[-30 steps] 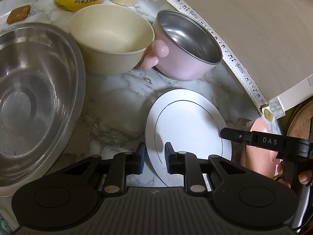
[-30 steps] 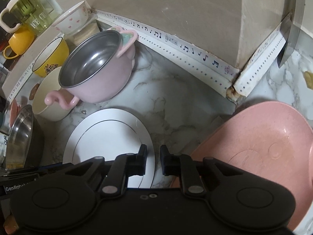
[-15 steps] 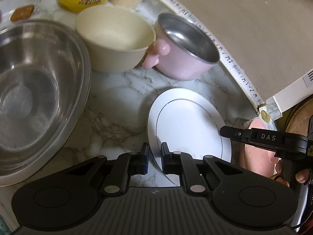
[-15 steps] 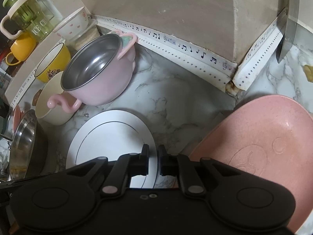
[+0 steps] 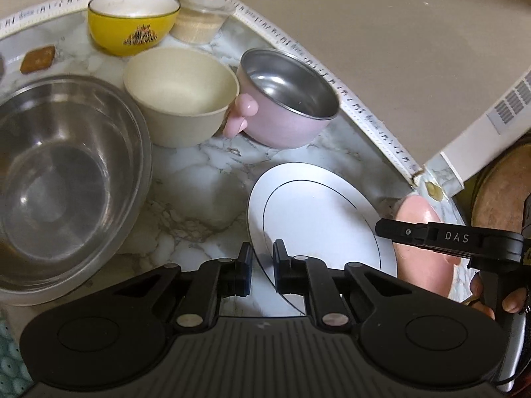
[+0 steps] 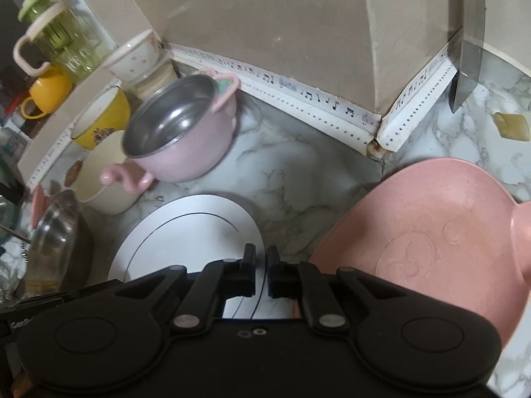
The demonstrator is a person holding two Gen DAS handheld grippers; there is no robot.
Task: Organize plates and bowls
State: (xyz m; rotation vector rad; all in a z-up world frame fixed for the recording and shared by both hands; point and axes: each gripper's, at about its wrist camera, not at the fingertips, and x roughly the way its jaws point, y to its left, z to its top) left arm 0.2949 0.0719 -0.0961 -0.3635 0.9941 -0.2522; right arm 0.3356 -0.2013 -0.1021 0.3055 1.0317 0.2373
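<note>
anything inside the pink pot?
The pink pot looks empty: bare steel wall and floor show in both views. Its near inner wall is hidden by the rim, so that strip cannot be checked.

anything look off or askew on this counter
The pink pot sits tilted, leaning on the cream bowl rather than flat on the marble. Small brown scraps lie on the counter.

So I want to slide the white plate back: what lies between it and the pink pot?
Only bare marble counter lies between the white plate and the pink pot, seen in both wrist views.
</note>
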